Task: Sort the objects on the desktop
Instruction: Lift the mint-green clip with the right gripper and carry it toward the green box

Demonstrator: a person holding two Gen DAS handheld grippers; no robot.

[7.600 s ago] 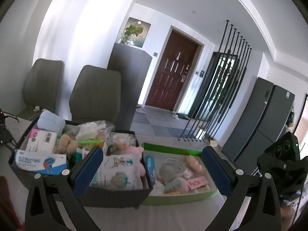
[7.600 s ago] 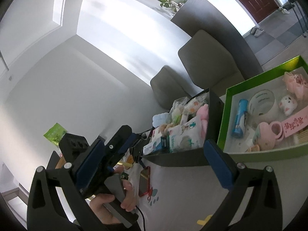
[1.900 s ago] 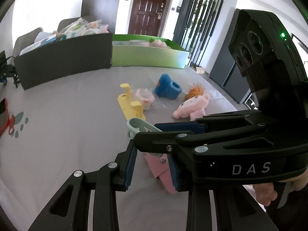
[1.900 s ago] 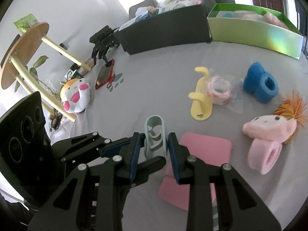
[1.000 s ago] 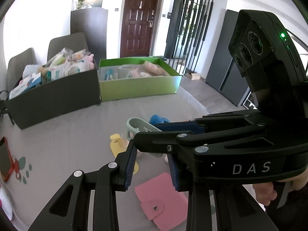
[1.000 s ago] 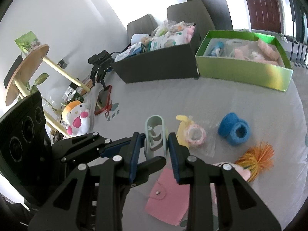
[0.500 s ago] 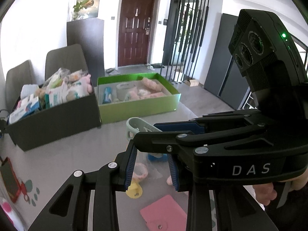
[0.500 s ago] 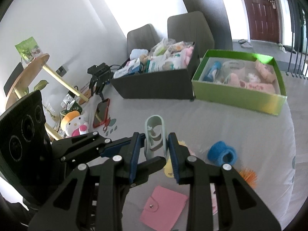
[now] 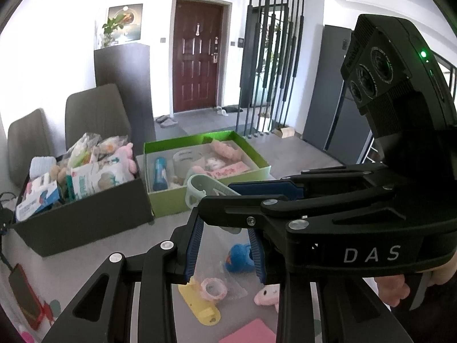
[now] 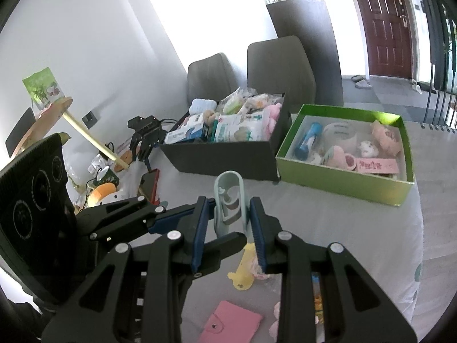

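A pale green plastic holder (image 10: 228, 200) hangs above the grey table. My right gripper (image 10: 228, 204) is shut on its two sides with the blue pads (image 10: 200, 223). My left gripper (image 9: 224, 228) comes in from the left and clamps the same holder (image 9: 200, 185) lower down, crosswise to the right one. Behind stand a black box (image 9: 85, 220) stuffed with packets and soft toys and a green box (image 9: 171, 200) with pink and blue items. Below the grippers lie a yellow hook (image 9: 200, 305), a bagged pink tape roll (image 9: 212, 288), a blue item (image 9: 240, 257), a pink doll (image 9: 267, 295) and a pink wallet (image 10: 231, 325).
A red phone (image 9: 22, 294) lies at the table's left edge, near a black stand (image 10: 145, 134) and a wooden rack (image 10: 85, 137). Two grey chairs (image 10: 280, 65) stand behind the boxes. The table edge runs along the right (image 10: 420, 228).
Both grippers have risen together with the holder still clamped. The loose items have slid lower in the views and the two boxes now sit nearer the middle.
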